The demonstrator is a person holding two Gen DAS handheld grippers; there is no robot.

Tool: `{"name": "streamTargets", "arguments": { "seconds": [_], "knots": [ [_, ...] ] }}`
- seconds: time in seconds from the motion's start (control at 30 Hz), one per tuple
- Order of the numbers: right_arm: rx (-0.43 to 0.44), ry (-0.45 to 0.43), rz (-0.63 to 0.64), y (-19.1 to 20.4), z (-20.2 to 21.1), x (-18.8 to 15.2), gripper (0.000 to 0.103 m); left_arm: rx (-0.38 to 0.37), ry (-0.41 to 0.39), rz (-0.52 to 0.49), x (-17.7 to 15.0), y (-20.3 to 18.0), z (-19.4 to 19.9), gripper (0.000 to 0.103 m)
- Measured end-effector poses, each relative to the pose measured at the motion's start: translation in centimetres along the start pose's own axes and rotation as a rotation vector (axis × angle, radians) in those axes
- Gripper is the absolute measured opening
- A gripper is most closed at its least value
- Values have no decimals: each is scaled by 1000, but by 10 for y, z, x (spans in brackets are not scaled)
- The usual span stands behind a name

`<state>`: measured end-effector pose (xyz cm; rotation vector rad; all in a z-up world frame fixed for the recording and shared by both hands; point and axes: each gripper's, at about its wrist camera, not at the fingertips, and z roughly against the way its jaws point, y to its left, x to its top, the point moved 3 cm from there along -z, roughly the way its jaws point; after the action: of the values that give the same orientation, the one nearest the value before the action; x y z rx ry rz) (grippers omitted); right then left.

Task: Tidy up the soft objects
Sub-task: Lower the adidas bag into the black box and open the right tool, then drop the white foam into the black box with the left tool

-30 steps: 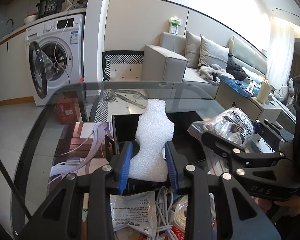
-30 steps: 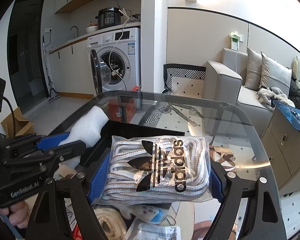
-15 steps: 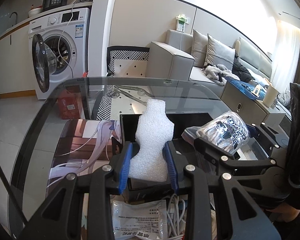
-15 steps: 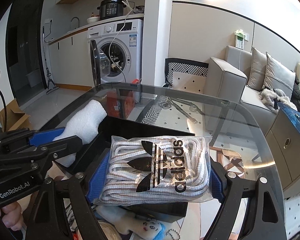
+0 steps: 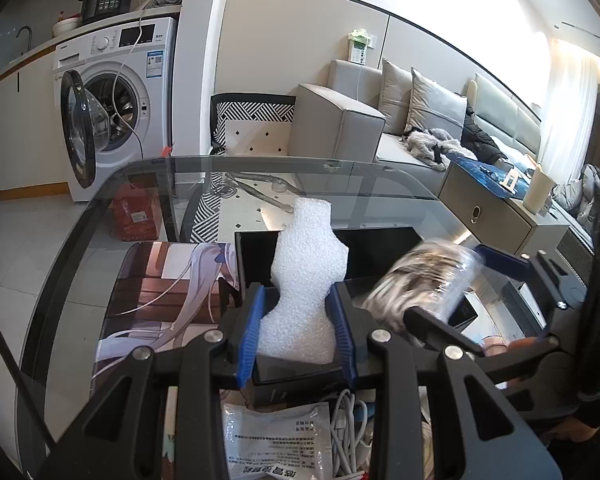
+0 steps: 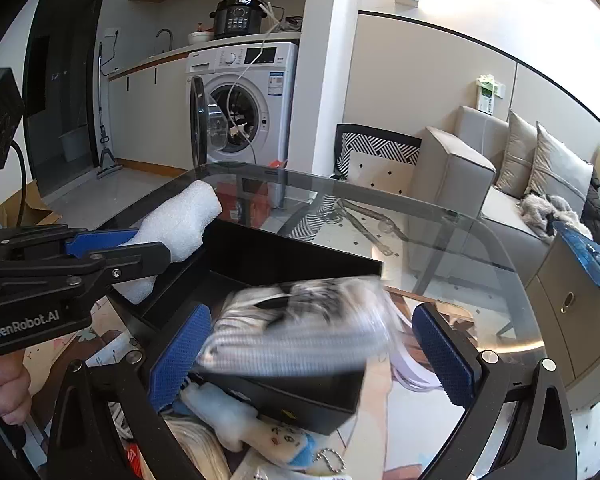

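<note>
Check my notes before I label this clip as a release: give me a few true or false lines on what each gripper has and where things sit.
1. The left gripper is shut on the white foam piece. True.
2. The right gripper clamps the bag of laces. False: its jaws have just been opening; the blurred bag is between the blue fingers and clear of at least the right-hand one.
3. The bag of laces is over the black box. True.
4. The washing machine door is closed. False: it hangs open.
5. The table top is wood. False: it is glass; the floor shows through.
</note>
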<state>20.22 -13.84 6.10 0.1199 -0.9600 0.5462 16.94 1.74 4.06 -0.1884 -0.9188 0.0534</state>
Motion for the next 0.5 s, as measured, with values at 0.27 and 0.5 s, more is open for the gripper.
{"name": "streamTargets", "arguments": {
  "seconds": [0.27,0.5],
  "knots": [
    [-22,-7,-4,-7,18,-7,102,-9,10,-11,-1,-6,-3,32],
    [-21,-14,-7,-7,25,-8,102,-8,41,-35,-3,-11,-5,42]
  ]
}}
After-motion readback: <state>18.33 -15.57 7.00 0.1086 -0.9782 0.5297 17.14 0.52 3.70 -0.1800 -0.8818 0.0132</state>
